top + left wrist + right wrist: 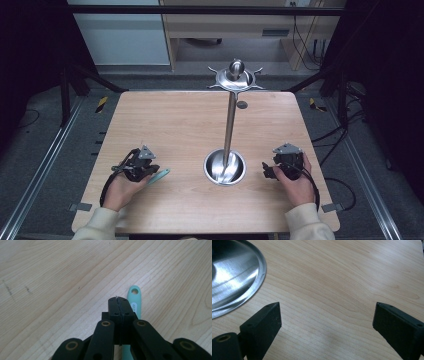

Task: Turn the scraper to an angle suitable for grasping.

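A teal flat handle (135,298) with a hole at its end lies on the wooden table (175,120). My left gripper (119,301) is shut just above it, its jaws meeting with nothing seen between them. The handle runs underneath them and pokes out past the tips. From above, the teal handle (161,175) sticks out to the right of the left gripper (142,169). My right gripper (327,315) is open over bare wood, with nothing between its fingers. It rests near the front right of the table, right of the steel base, as the right gripper (282,165).
A steel stand rises mid-table: a round dish base (225,167), a thin pole (230,125) and a hooked top plate (236,77). The base's rim (249,290) lies left of my right jaws. A small grey disc (242,104) sits behind the pole.
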The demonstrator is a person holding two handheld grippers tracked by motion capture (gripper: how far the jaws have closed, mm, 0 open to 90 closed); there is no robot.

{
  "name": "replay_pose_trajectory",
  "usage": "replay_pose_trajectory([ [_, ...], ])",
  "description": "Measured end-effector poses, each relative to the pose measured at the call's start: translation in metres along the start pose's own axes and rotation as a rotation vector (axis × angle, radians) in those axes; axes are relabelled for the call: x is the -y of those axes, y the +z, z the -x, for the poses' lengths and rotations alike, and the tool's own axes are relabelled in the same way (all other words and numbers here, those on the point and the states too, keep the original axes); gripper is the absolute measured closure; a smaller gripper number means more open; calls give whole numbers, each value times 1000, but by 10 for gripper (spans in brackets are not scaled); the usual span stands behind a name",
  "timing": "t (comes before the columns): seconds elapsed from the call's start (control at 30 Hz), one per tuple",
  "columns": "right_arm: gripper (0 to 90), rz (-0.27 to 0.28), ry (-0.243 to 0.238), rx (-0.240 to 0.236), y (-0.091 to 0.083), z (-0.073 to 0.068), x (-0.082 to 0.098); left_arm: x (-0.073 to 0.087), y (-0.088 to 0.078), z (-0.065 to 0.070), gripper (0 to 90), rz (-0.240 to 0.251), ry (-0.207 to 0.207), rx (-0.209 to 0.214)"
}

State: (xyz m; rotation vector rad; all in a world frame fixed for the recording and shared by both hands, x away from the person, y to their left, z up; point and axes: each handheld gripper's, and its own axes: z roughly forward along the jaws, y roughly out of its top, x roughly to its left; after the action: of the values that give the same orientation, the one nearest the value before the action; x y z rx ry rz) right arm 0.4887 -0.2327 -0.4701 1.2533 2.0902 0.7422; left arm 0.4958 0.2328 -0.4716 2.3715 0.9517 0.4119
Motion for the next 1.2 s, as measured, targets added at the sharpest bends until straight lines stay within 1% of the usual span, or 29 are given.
replay_pose_trajectory([
  [0.03,86,0,0,0,0,0,0,0,0,0,900,0,0,0],
  [0.1,87,-1,-5,1,0,0,0,-1,2,3,900,-18,14,2],
  [0.23,87,-1,-9,-4,0,-1,0,0,4,3,900,-32,23,6],
  [0.4,87,-4,-10,-5,0,-1,0,1,6,3,900,-32,18,-1],
  [0.47,87,-5,-10,-4,1,-1,0,1,5,3,900,-35,27,-2],
  [0.53,87,-5,-15,-2,1,-1,0,1,5,5,900,-32,22,6],
  [0.63,87,-7,-14,-4,1,-2,0,1,4,8,900,-40,41,24],
  [0.67,87,-7,-15,-5,1,-2,0,1,4,8,900,-40,41,24],
  [0.7,88,-8,-14,-4,1,-2,0,1,3,13,900,-41,62,39],
  [0.73,88,-8,-14,-4,1,-2,0,1,3,13,900,-41,62,39],
  [0.77,88,-8,-14,-4,1,-2,0,1,1,18,900,-56,91,64],
  [0.8,88,-9,-15,-4,1,-2,0,2,0,21,900,-59,107,76],
  [0.83,88,-10,-17,-5,1,-2,0,2,0,21,900,-59,107,76],
  [0.87,88,-10,-17,-5,1,-2,0,2,-1,24,900,-65,124,82],
  [0.9,89,-10,-16,-8,2,-2,0,1,-1,27,900,-70,139,102],
  [0.93,89,-10,-16,-8,2,-2,0,1,-1,27,900,-70,139,102],
  [0.97,89,-9,-15,-8,2,-2,0,-1,-3,28,900,-77,157,100],
  [1.03,89,-8,-16,-7,2,-2,0,-3,-5,29,900,-76,163,103],
  [1.07,89,-8,-16,-5,1,-2,0,-5,-7,30,900,-60,157,99],
  [1.1,89,-6,-16,-5,1,-1,0,-10,-13,32,900,-51,166,92],
  [1.13,89,-6,-15,-6,1,-1,0,-12,-16,32,900,-55,177,88],
  [1.17,89,-6,-15,-6,1,-1,0,-12,-16,32,891,-55,177,88],
  [1.2,89,-8,-16,-7,1,-1,0,-15,-18,34,879,-63,182,88],
])
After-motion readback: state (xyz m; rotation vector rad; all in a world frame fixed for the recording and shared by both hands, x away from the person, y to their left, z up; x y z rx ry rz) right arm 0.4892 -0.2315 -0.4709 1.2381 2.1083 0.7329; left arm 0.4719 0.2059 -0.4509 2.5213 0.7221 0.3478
